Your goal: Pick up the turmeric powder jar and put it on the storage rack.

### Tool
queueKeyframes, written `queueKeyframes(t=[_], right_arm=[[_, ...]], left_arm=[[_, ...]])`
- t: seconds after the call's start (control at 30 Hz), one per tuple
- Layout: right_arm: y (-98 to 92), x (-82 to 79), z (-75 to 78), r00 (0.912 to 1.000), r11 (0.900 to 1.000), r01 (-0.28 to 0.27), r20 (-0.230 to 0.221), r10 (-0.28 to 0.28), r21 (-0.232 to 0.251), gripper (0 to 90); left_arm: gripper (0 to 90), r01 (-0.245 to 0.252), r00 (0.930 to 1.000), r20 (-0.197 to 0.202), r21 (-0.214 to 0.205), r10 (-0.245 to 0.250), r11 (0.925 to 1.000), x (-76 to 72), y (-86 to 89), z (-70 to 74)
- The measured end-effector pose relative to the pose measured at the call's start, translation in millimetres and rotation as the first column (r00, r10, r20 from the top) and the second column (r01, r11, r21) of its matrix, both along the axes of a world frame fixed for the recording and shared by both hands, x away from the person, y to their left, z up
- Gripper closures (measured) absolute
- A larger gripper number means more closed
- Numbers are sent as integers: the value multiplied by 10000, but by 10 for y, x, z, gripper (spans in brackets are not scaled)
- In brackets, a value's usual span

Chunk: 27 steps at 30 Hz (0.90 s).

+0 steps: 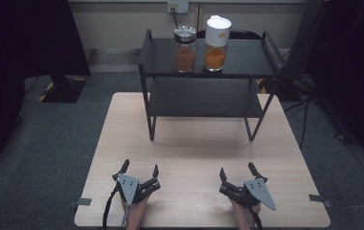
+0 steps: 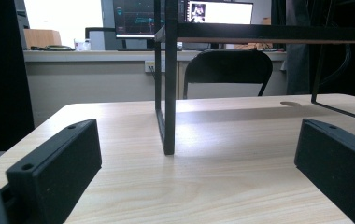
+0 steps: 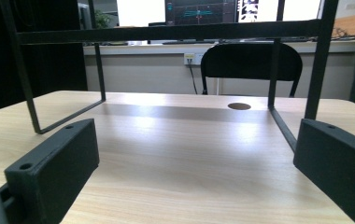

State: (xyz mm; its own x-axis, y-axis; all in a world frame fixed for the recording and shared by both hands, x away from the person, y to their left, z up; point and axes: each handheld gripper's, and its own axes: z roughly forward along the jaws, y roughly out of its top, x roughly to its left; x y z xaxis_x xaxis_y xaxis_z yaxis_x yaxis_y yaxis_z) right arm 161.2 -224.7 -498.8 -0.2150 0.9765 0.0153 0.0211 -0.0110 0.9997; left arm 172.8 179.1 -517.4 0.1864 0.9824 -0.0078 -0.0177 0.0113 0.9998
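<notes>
The left gripper [image 1: 140, 173] is resting near the tabletop's [image 1: 194, 148] near edge with its jaws spread wide and nothing between them, and the right gripper [image 1: 237, 175] is mirroring it toward the near right corner, equally wide and empty. Both are probably sitting in a ready pose, aimed at the black rack [image 1: 208, 72] that is standing at the far edge. On its top shelf the steel-lidded jar [image 1: 185, 49] and the white-lidded jar [image 1: 216, 44] are standing upright, just beside each other (both holding orange-brown contents), well apart from either gripper. The high view is showing those jars; the gripper views are looking under the shelf instead, taking in rack legs, a chair [image 3: 251, 63] and monitors [image 2: 182, 14] beyond.
</notes>
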Motion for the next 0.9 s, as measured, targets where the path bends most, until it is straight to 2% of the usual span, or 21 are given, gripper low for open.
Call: queueKeyframes(t=[0.2, 0.27, 0.47, 0.63, 0.9], right_arm=[[10, 2, -68, 9997, 9998, 200, -133, -199, 91, 0], [17, -8, -85, 9997, 9996, 260, -26, -260, 61, 0], [114, -47, -121, 9978, 9974, 617, 272, -607, -370, 0], [158, -72, -154, 9948, 9953, 939, 421, -929, -224, 0], [162, -75, -158, 9944, 9951, 973, 441, -963, -202, 0]], left_arm=[[1, -2, 10000, -11, 19, 2, 10000, -1, 1, 2], [1, -10, 10000, -14, 20, 10, 10000, -1, 0, 3], [1, -17, 10000, -1, 7, 17, 10000, -1, -2, 0], [1, -17, 10000, 2, 5, 17, 10000, -1, -2, -1], [0, -17, 10000, 2, 5, 17, 10000, -2, -2, -1]])
